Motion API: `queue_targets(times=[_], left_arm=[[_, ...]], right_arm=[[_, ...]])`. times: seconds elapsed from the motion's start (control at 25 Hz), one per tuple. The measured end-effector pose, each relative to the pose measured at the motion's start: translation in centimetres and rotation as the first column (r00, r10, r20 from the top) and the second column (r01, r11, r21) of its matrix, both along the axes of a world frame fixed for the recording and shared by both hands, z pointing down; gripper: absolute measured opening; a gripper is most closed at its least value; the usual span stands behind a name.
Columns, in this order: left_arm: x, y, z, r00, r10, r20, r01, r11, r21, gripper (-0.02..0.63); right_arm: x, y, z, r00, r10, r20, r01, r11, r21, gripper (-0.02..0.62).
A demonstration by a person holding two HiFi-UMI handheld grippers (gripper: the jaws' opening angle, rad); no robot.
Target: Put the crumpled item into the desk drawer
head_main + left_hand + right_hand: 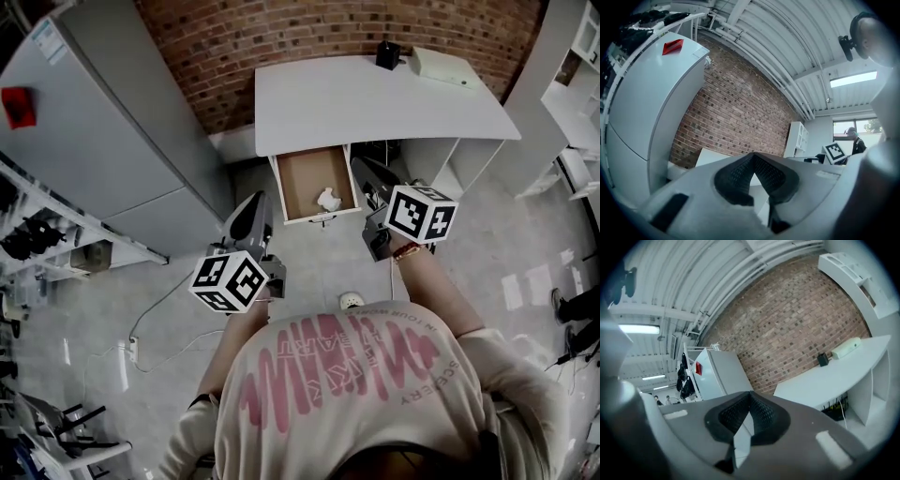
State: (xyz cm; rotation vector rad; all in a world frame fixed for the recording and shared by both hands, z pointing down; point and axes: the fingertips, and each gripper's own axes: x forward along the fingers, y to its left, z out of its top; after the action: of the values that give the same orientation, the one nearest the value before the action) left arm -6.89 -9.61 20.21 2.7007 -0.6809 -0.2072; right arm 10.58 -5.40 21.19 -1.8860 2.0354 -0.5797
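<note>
A crumpled white item (pixel 328 199) lies inside the open brown drawer (pixel 292 183) of the white desk (pixel 375 103). My left gripper (pixel 255 202) hangs left of the drawer's front and away from it, over the floor. Its jaws are shut and empty in the left gripper view (pixel 753 157). My right gripper (pixel 362 170) is just right of the drawer, under the desk's front edge. In the right gripper view (pixel 750 395) its jaws are shut with nothing between them, pointing level past the desk (pixel 834 376) towards the brick wall.
A tall grey cabinet (pixel 112 122) with a red tag (pixel 17 105) stands left of the desk. On the desktop sit a black box (pixel 386 54) and a white device (pixel 441 66). White shelving (pixel 572 84) lines the right. Cables (pixel 141 347) trail on the floor.
</note>
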Motion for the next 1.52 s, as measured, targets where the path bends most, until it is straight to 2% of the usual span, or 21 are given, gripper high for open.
queue_targets(times=[0.12,0.24,0.36,0.76,1.52], left_arm=[[-0.8,1.0,-0.1,1.000,0.018,0.011,-0.018,0.999,0.036,0.002],[-1.3,2.9,1.7,0.999,0.034,0.015,-0.035,0.997,0.070,0.002],[-1.4,4.3,3.2,0.998,0.054,0.020,-0.056,0.995,0.079,0.002],[-1.5,4.9,2.2,0.995,0.093,0.032,-0.093,0.995,0.020,0.002],[-0.8,5.1,2.2,0.994,0.097,0.040,-0.097,0.995,0.003,0.002]], right_arm=[[-1.5,1.2,-2.0,0.995,0.026,-0.100,-0.021,0.998,0.052,0.009],[-2.4,3.3,-0.7,0.988,0.046,-0.145,-0.035,0.997,0.075,0.009],[-2.7,4.8,0.9,0.989,0.052,-0.135,-0.041,0.996,0.077,0.008],[-3.3,6.0,0.9,0.990,0.053,-0.134,-0.054,0.999,0.000,0.008],[-3.4,5.9,1.8,0.990,0.027,-0.139,-0.033,0.999,-0.041,0.008]])
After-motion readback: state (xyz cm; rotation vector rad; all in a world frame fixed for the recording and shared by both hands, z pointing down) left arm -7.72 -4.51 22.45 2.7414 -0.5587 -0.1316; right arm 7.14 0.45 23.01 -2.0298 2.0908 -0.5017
